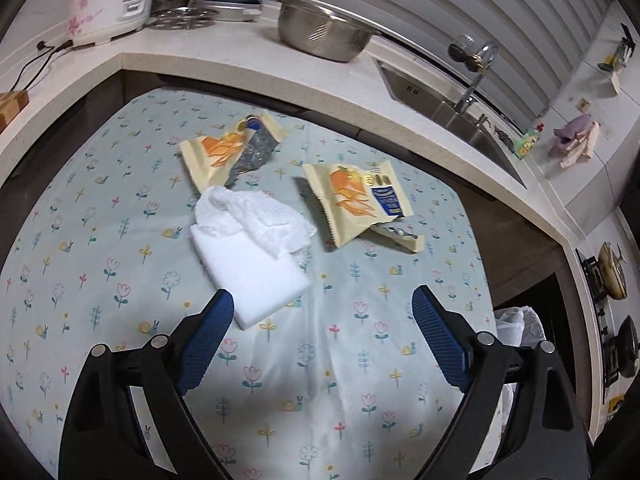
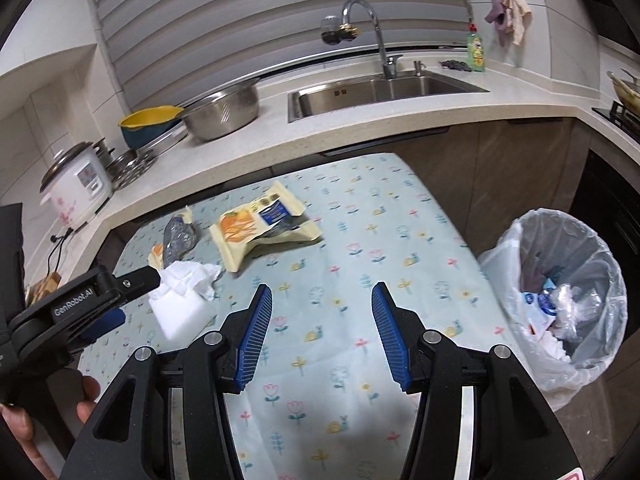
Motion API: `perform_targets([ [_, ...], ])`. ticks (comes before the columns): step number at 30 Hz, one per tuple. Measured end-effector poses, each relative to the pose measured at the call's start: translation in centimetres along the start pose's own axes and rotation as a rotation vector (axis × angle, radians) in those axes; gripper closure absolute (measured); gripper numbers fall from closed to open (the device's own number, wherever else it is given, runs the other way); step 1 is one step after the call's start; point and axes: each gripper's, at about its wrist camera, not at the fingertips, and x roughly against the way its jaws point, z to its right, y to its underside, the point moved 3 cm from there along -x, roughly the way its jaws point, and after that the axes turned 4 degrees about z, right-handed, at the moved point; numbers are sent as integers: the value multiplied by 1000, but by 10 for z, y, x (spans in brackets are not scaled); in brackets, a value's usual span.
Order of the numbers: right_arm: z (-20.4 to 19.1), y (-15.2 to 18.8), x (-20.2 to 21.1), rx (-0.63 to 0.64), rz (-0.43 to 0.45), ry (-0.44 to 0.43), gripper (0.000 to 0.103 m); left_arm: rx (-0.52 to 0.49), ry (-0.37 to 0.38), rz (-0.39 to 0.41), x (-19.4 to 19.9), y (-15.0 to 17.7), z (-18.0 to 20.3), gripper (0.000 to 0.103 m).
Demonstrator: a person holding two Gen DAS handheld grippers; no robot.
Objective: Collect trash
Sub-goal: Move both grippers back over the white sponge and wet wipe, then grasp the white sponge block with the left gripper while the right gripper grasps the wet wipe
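While both tools (image 1: 323, 330) (image 2: 322, 332) gape empty, the nearer wrapper (image 1: 362, 200) lies lengthwise toward the left tool.

Both wrist views look steeply down over the flowered tablecloth (image 1: 100, 240) toward the counter. The left sits close above the white sponge (image 1: 256, 276); the right, beside it, also takes in the trash bin (image 2: 560, 300). They share the 2 snack wrappers (image 2: 260, 228).

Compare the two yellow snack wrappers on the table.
The left wrapper lies nearest the counter, silver lining exposed, one end under the crumpled tissue. The right wrapper lies clear of the tissue, printed face with its blue label up, torn end toward the camera. Both are pale yellow with orange artwork, opened, flat on the tablecloth.
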Motion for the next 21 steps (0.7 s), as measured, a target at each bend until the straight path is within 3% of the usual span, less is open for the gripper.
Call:
perform_targets([
  [5, -16, 4, -21, 18, -31, -19, 52, 54, -64, -26, -20, 3, -23, 17],
  [13, -21, 0, -52, 20, -59, -24, 52, 108, -102, -91, -58, 2, -28, 16],
  [17, -20, 0, -66, 14, -75, -22, 52, 110, -163, -125, -80, 2, -30, 16],
  [21, -25, 1, -78, 21, -90, -31, 52, 132, -164, -157, -91, 8, -43, 16],
])
